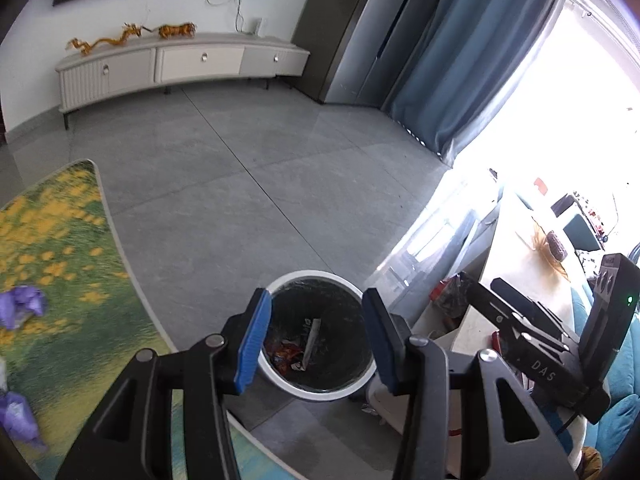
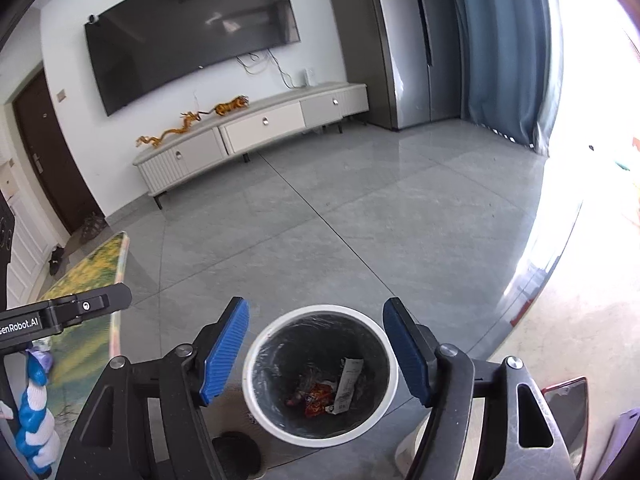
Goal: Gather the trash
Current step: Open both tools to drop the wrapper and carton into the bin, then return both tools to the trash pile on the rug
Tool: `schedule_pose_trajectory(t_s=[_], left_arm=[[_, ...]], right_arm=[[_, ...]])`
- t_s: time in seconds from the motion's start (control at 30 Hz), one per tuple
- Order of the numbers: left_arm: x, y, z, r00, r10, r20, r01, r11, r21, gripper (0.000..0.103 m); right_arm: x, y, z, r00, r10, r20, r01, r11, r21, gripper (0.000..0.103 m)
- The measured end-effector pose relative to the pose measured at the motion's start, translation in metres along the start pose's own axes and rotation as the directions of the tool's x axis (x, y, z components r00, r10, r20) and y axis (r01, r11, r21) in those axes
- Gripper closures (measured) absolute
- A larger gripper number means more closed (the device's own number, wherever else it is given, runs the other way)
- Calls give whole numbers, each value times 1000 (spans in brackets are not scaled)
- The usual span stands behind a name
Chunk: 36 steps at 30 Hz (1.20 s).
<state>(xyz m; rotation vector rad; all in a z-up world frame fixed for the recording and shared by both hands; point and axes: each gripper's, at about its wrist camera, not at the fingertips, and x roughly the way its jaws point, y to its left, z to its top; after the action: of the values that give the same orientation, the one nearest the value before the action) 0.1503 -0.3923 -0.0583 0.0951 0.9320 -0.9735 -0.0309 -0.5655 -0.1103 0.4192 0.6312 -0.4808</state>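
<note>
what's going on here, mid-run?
A person is collecting trash with two handheld grippers. Both the left gripper and the right gripper hang open and empty above a white trash bin with a dark liner. Wrappers and a paper strip already lie at its bottom. Crumpled purple scraps still sit on the floral-topped table at left, likely next to go.

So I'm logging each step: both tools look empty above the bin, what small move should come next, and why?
Probably swing the left tool toward the purple wrappers on the flowered table. Both it and the right tool are open with nothing between the pads, the trash bin already holds wrappers, and that litter remains uncollected.
</note>
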Motion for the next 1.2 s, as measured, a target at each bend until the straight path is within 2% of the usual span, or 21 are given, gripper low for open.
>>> schedule_pose_trajectory(t_s=[0.1, 0.2, 0.3, 0.57, 0.97, 1.2], left_arm=[[-38, 3, -10, 995, 57, 82, -59, 998, 22, 58], [-71, 6, -24, 980, 116, 163, -124, 991, 39, 58], [-100, 13, -38, 962, 172, 212, -184, 982, 42, 58], [-161, 44, -86, 942, 257, 214, -264, 965, 2, 58], [-248, 114, -162, 878, 401, 260, -378, 916, -134, 57], [-284, 174, -212, 834, 502, 230, -445, 858, -258, 57]], right_arm=[[-17, 14, 4, 999, 23, 32, -22, 1000, -19, 34], [-31, 32, 7, 997, 52, 59, -49, 998, -50, 33], [-44, 50, 9, 993, 88, 76, -82, 993, -82, 33], [-70, 94, 8, 979, 180, 98, -161, 971, -174, 33], [-93, 155, 3, 958, 276, 82, -241, 926, -291, 33], [-95, 190, -1, 948, 314, 55, -276, 895, -350, 33]])
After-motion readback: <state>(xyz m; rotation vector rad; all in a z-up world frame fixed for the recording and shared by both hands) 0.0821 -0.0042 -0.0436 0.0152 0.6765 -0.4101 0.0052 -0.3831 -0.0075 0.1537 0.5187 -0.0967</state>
